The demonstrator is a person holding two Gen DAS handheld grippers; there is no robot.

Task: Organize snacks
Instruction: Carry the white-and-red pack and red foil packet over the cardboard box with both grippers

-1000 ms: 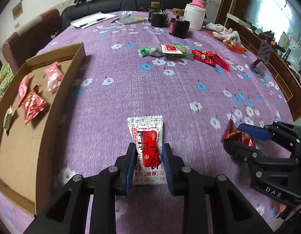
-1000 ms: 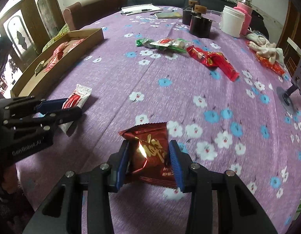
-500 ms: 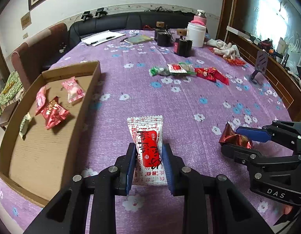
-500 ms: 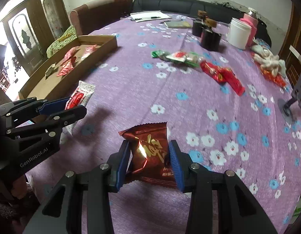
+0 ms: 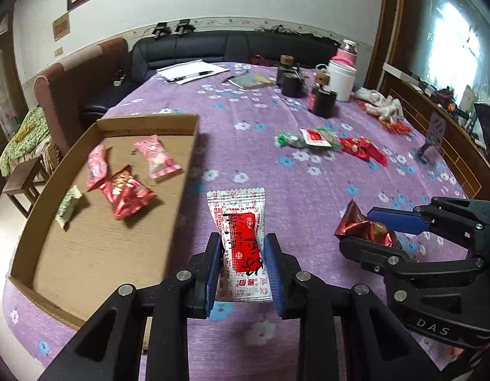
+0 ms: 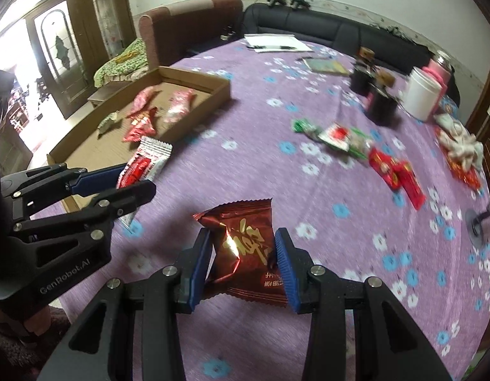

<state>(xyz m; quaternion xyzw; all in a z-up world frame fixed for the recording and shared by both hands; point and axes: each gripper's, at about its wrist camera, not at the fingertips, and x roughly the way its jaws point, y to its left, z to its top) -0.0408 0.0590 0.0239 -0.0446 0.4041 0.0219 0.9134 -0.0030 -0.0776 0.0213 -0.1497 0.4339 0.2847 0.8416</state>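
My left gripper (image 5: 243, 244) is shut on a white snack packet with a red label (image 5: 240, 231), held above the purple flowered tablecloth just right of the cardboard tray (image 5: 184, 171). That packet (image 6: 148, 162) and the left gripper (image 6: 130, 179) also appear at the left of the right wrist view. My right gripper (image 6: 243, 243) is shut on a dark red foil snack bag (image 6: 245, 241), which shows again in the left wrist view as a crumpled red bag (image 5: 362, 225) in the right gripper (image 5: 365, 230). Several snacks lie inside the tray (image 6: 219, 90).
More loose snacks (image 5: 311, 138) lie in a row mid-table, red ones (image 6: 394, 171) to their right. Dark jars (image 5: 291, 79), a white canister (image 5: 340, 77), a pink flask, papers and a white cloth (image 5: 381, 108) stand at the far side. Sofas edge the table.
Both grippers have risen and drawn back with their snacks still held. More of the tray and the room now shows, and the tray sits nearer the left gripper.
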